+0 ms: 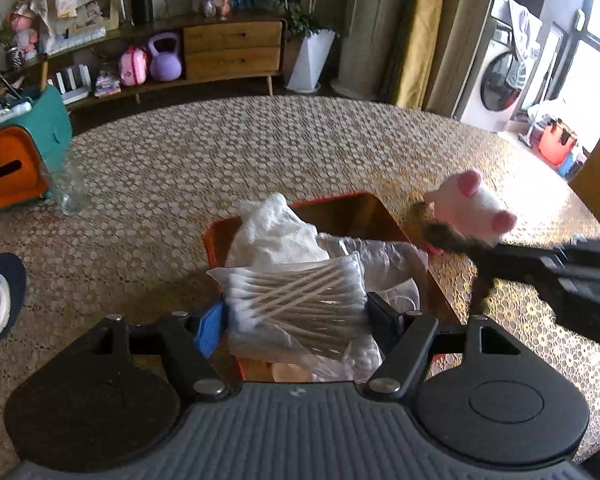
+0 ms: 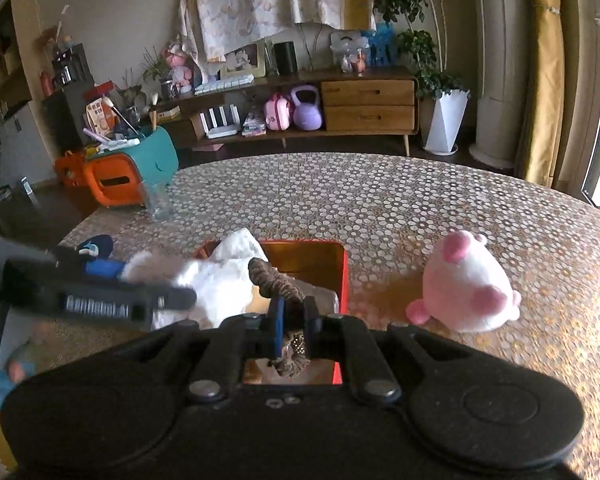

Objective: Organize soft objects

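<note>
1. Hovering over the orange box [image 1: 214,236], which sits low centre in both views, the left tool [image 1: 296,316] has its jaws spread wide around a clear bag of cotton swabs [image 1: 300,292]; the pads seem to press on the bag's sides, so I judge it held, not merely framed.
2. The right tool [image 2: 292,322] has its jaws pressed nearly together, pinching a brown scrunchie [image 2: 274,280] that loops up above the fingertips, over the box's open mouth.
3. A white cloth [image 1: 272,232] already lies in the box and spills over its far left rim. A pink-and-white plush [image 2: 466,284] sits on the table [image 2: 380,200], right of centre in the right wrist view, beside the box and clear of it.
4. Risk: the two tools converge on one small opening. The left tool crosses the left of the right wrist view close to the scrunchie, so a knock could happen if both drop their loads together.
5. Risk: the swab bag is slippery film, so it may slide out of so wide a grip, or land on the cloth heap and tip over the rim.
6. Room: the box's right half looks free, and the table is open toward the upper part of the frame. A glass [image 2: 158,202] stands well apart at upper left, near that table edge.
</note>
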A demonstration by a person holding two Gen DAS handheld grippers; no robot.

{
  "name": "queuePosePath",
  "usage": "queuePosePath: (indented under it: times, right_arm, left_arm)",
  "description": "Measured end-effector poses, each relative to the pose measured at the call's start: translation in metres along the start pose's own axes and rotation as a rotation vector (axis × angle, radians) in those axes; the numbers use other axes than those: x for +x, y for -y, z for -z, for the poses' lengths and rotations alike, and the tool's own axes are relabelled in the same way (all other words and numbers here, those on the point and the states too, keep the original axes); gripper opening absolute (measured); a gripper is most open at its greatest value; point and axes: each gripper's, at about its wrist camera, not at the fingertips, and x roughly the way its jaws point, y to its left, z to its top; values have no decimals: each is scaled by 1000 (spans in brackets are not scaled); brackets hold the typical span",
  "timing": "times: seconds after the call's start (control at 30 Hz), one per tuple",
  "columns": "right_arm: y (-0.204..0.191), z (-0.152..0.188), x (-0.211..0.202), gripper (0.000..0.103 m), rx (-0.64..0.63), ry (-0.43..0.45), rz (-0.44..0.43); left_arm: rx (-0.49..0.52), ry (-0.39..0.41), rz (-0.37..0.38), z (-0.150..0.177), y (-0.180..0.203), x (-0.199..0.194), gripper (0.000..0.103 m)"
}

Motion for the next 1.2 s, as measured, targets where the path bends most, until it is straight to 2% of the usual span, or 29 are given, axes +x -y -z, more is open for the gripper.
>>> queuePosePath:
  times: [0.4,0.6,0.8,0.97,1.1,1.2]
  right_arm:
    - [-2,-12,66,9,-42,-54,34]
    - [2,-14,91,8,-53,-86,67]
    - [3,-6,106,9,-46,-121,64]
    - [2,1,107,18,-50,-135,59]
    - [1,1,104,21,-44,-135,45]
    - [1,0,98,31,-33,-128,29]
  left_arm:
    - [9,-56,15,11,17,39,72]
    - [13,-69,22,17,17,49,72]
    - [8,-81,27,20,16,57,72]
    - [13,-78,25,22,17,59,73]
    - [6,-80,24,22,16,58,73]
    - [3,-79,25,21,15,56,73]
